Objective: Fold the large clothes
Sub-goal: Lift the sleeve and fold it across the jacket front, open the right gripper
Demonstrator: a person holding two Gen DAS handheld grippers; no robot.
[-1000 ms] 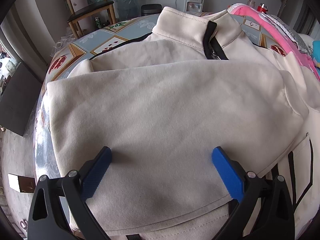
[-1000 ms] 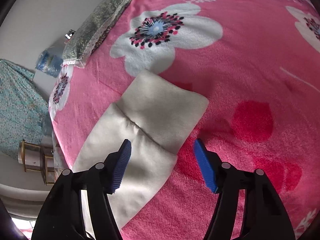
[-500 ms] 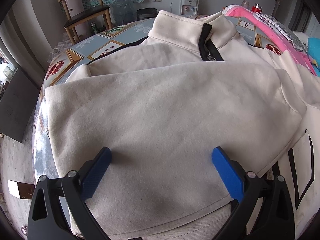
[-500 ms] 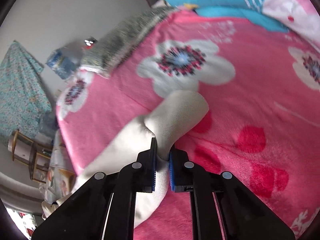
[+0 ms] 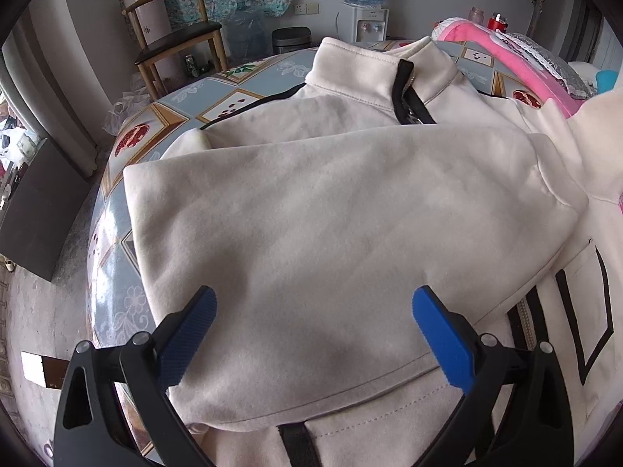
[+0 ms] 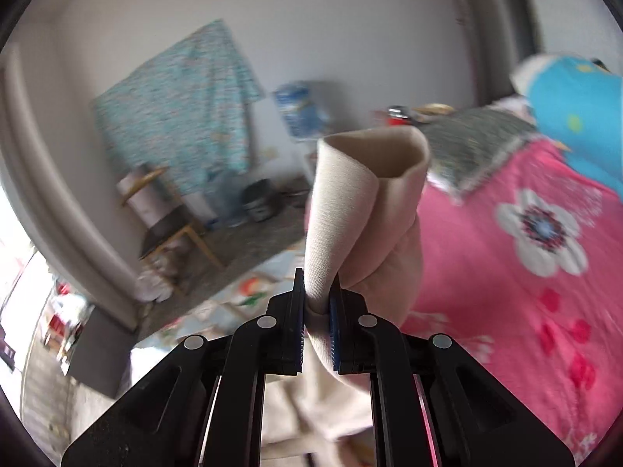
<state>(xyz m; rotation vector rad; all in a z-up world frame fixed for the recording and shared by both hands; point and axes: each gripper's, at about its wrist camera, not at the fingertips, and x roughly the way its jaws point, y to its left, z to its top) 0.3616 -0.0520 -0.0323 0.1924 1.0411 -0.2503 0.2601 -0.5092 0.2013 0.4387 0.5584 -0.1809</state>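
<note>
Pinching the sleeve cuff (image 6: 366, 179) in your right gripper (image 6: 316, 311) lifts it clear of the pink bed (image 6: 506, 272) for folding across the jacket (image 5: 331, 214) on the counter (image 5: 187, 113); your left gripper (image 5: 311, 334) hovers wide apart, empty.

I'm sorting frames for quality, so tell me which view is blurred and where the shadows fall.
Left wrist view: sharp, with fisheye bending at the edges; a soft shadow lies on the cream jacket between the open left gripper fingers. Right wrist view: the room and pink floral blanket are smeared by motion blur, while the right gripper and its pinched sleeve cuff stay fairly crisp.
</note>
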